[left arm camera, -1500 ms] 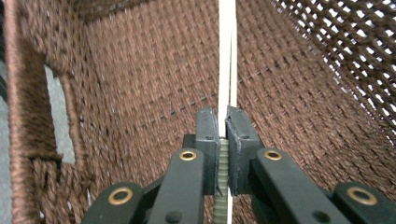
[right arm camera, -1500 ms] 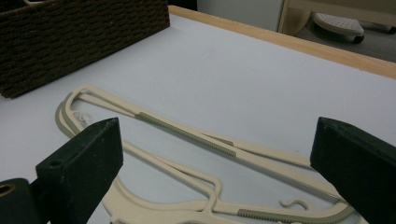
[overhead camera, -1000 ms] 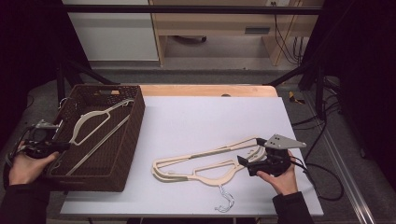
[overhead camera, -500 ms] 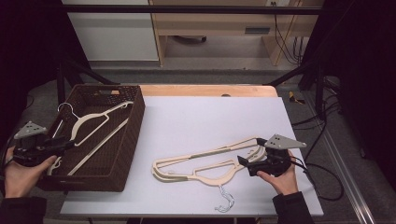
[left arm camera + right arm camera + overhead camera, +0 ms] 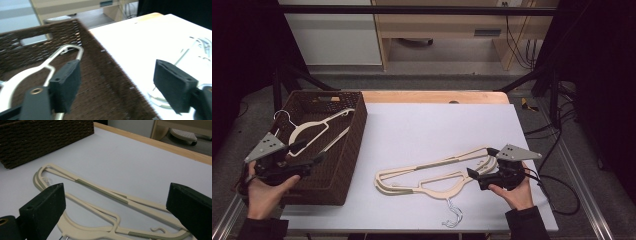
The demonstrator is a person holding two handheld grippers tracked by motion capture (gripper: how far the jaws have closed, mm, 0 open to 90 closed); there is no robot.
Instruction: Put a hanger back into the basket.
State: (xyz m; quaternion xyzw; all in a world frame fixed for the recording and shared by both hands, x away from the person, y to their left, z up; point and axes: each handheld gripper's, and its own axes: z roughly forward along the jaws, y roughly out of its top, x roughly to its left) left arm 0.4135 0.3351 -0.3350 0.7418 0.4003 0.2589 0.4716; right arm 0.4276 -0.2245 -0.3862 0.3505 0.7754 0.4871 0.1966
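Cream hangers [image 5: 437, 175] lie stacked on white tabletop [image 5: 422, 130] w/ right gripper [image 5: 478, 176] wide open just beside them, left gripper [image 5: 312, 152], jaws just opened & empty, over brown wicker basket [image 5: 354, 135] holding another hanger [image 5: 312, 127], wood-edged table, dark room.

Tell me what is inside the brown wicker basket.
Inside the wicker basket lies one cream hanger, its metal hook toward the far left corner. The left gripper and the near wall cover part of the basket floor, so anything there is hidden.
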